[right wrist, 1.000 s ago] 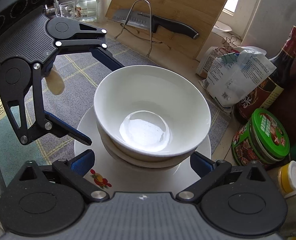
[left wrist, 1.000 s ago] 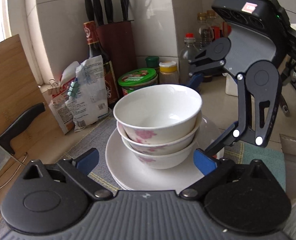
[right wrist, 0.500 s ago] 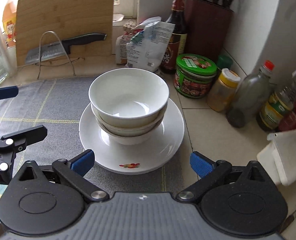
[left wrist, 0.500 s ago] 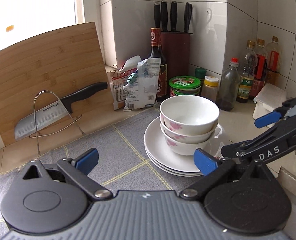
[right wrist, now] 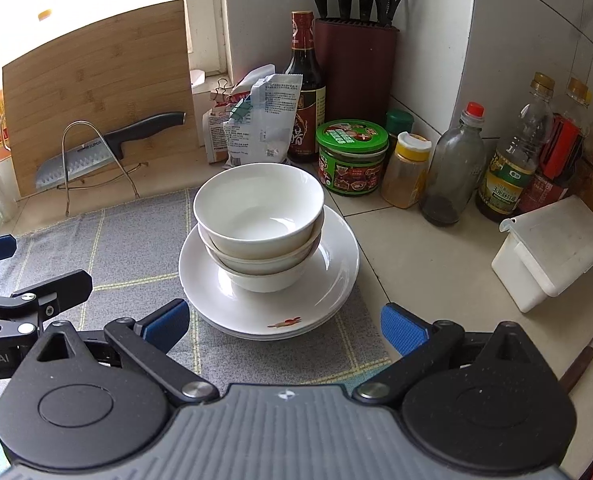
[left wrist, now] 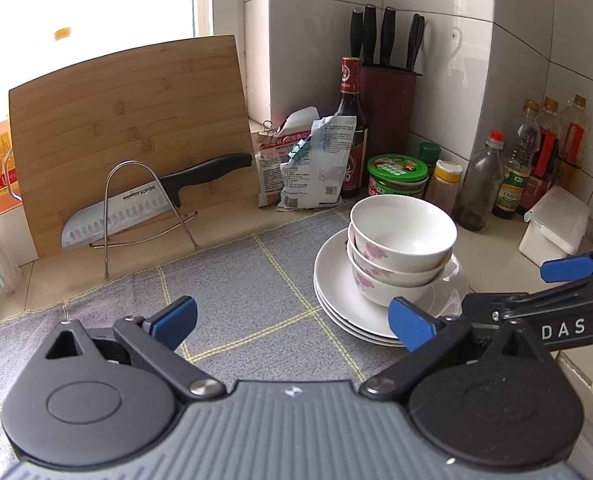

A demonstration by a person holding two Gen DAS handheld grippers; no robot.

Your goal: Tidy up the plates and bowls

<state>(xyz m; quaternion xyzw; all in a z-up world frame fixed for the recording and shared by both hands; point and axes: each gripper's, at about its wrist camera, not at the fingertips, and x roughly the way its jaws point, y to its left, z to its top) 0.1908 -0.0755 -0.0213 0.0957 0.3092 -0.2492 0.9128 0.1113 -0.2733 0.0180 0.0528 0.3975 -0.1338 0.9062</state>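
Note:
Three white bowls with pink flowers (left wrist: 400, 248) stand nested on a stack of white plates (left wrist: 336, 300) at the right edge of a grey mat. The same bowls (right wrist: 256, 216) and plates (right wrist: 328, 280) show centred in the right wrist view. My left gripper (left wrist: 292, 320) is open and empty, low over the mat, left of and short of the stack. My right gripper (right wrist: 284, 326) is open and empty, just in front of the plates. Neither touches the dishes.
A bamboo cutting board (left wrist: 128, 128) and a cleaver on a wire rack (left wrist: 136, 208) stand at the back left. Food bags (left wrist: 308, 164), a soy bottle, a knife block (right wrist: 356, 68), jars and oil bottles (right wrist: 512, 160) line the wall. A white box (right wrist: 552, 252) sits right.
Both grippers have pulled back and away from the bowl stack, which they flanked closely a second ago. The bowls and plates have stayed in place.

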